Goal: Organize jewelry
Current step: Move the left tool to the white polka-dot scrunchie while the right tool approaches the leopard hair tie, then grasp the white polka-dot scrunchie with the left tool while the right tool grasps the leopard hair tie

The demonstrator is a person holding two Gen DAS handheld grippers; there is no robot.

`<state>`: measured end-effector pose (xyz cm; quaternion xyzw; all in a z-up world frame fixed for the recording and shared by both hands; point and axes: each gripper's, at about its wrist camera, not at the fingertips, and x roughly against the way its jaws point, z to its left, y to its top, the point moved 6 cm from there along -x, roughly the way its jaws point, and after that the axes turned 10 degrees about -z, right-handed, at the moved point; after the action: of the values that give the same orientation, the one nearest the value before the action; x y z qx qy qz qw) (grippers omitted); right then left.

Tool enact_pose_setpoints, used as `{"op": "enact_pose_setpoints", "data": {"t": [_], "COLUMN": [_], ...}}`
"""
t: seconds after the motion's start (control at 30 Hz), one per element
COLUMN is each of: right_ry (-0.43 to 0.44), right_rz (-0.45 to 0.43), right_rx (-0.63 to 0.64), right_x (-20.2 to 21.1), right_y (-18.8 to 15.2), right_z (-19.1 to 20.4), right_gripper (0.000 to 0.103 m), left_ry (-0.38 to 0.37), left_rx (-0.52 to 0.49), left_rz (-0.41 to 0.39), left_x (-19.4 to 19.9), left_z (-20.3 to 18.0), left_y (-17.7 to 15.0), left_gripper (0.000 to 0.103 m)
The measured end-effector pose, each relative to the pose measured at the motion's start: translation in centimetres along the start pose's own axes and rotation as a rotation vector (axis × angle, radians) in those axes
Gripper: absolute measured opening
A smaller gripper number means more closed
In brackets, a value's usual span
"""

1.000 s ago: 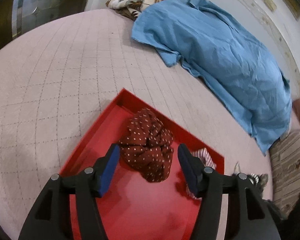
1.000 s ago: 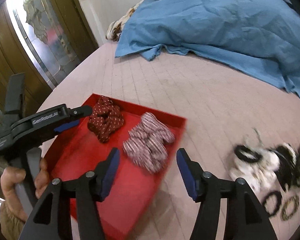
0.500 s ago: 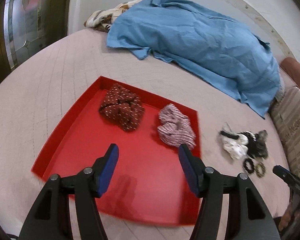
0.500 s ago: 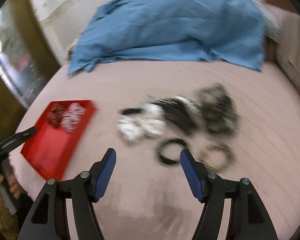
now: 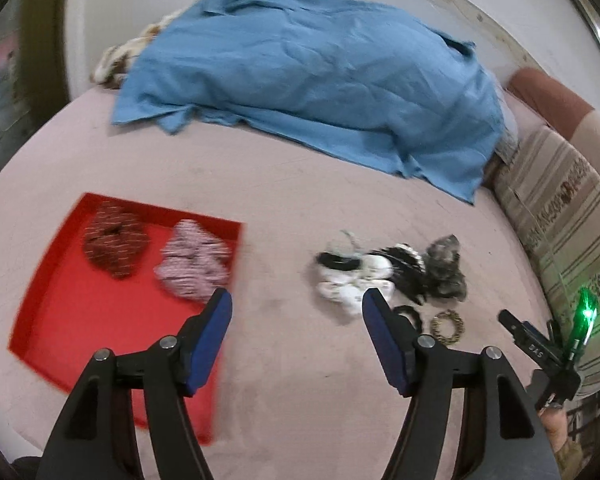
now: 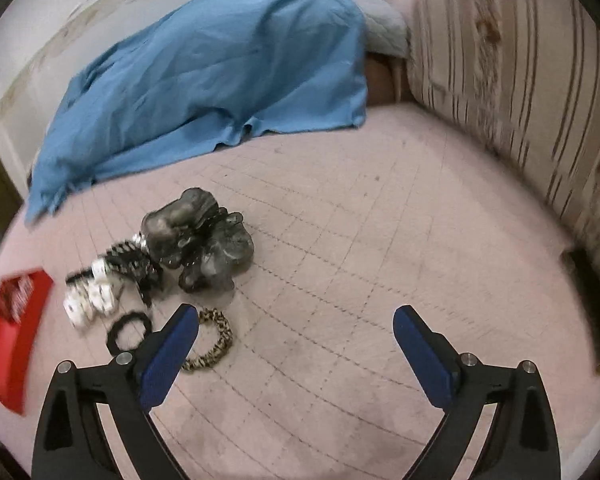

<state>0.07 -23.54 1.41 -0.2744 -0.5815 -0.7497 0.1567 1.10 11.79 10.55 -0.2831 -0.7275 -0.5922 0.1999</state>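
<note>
Right hand-held gripper (image 6: 296, 330) swung from red tray (image 6: 4, 364) to scrunchie pile (image 6: 172, 252), jaws opening.

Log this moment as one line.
left gripper: opening, empty | right gripper: opening, empty | tray: two scrunchies | pile: on bed, untouched

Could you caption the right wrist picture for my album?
Right gripper, jaws opening, empty, nears hair ties on a pink bedspread.

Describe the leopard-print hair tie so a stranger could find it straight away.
On the pink quilted bedspread, find the pile of scrunchies right of the red tray. Two loose rings lie before it; the leopard-print hair tie is the tan spotted one, beside the plain black hair tie.
</note>
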Motion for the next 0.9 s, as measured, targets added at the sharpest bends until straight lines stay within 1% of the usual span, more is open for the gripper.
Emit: {"op": "enact_pose_setpoints", "data": {"t": [0.07,0.1,0.13,0.17,0.23,0.33,0.43,0.53,0.6,0.67,0.73,0.77,0.8,0.83,0.87,0.9], "right_ry": [0.056,0.089,0.11,0.132,0.149,0.183,0.194,0.195,0.196,0.188,0.184,0.176,0.168,0.165,0.164,0.165], "right_rz": [0.008,0.012,0.016,0.028,0.07,0.125,0.112,0.126,0.146,0.136,0.134,0.132,0.128,0.124,0.123,0.123], "right_rx": [-0.036,-0.043,-0.044,-0.037,-0.019,-0.016,0.01,0.031,0.035,0.058,0.077,0.088,0.107,0.12,0.136,0.151], "right_x": [-0.7,-1.2,-1.3,-1.7,-2.5,-3.4,-3.3,-3.7,-4.1,-4.2,-4.4,-4.5,-4.6,-4.7,-4.8,-4.8], "right_y": [-0.1,-0.3,-0.7,-1.2,-2.5,-3.4,-3.5,-3.9,-4.3,-4.3,-4.4,-4.4,-4.4,-4.4,-4.4,-4.5], "right_z": [0.2,0.5,0.6,0.8,1.4,2.2,2.8,3.2,3.4,3.6,3.9,4.1,4.3,4.4,4.6,4.9], "right_gripper": [0.098,0.094,0.088,0.085,0.074,0.071,0.071,0.07,0.068,0.066,0.061,0.058,0.053,0.044,0.038,0.026], "left_ry": [-0.009,-0.016,-0.022,-0.023,-0.014,-0.007,-0.016,-0.013,-0.02,-0.025,-0.033,-0.037,-0.038,-0.028,-0.021,-0.027], "left_rx": [-0.008,-0.008,-0.007,-0.007,-0.012,-0.007,0.007,0.012,0.026,0.039,0.054,0.059,0.059,0.048,0.037,0.034], "left_rz": [0.03,0.045,0.063,0.082,0.114,0.158,0.185,0.209,0.227,0.237,0.248,0.254,0.26,0.263,0.262,0.266], "left_x": [-1.8,-2.6,-3.6,-4.7,-6.6,-9.4,-11.3,-13.1,-14.0,-14.4,-15.0,-15.2,-15.5,-15.6,-15.6,-15.6], "left_z": [-1.5,-2.1,-2.5,-2.9,-3.2,-3.3,-3.3,-3.6,-3.7,-3.7,-3.8,-3.9,-4.0,-4.1,-4.2,-4.4], "left_y": [-0.5,-1.0,-1.3,-1.8,-2.6,-3.5,-4.0,-4.5,-4.8,-5.0,-5.2,-5.3,-5.4,-5.5,-5.5,-5.6], "left_gripper": [0.067,0.067,0.067,0.067,0.067,0.067,0.067,0.067,0.066,0.066,0.065,0.059,0.053,0.039,0.023,0.013]}}
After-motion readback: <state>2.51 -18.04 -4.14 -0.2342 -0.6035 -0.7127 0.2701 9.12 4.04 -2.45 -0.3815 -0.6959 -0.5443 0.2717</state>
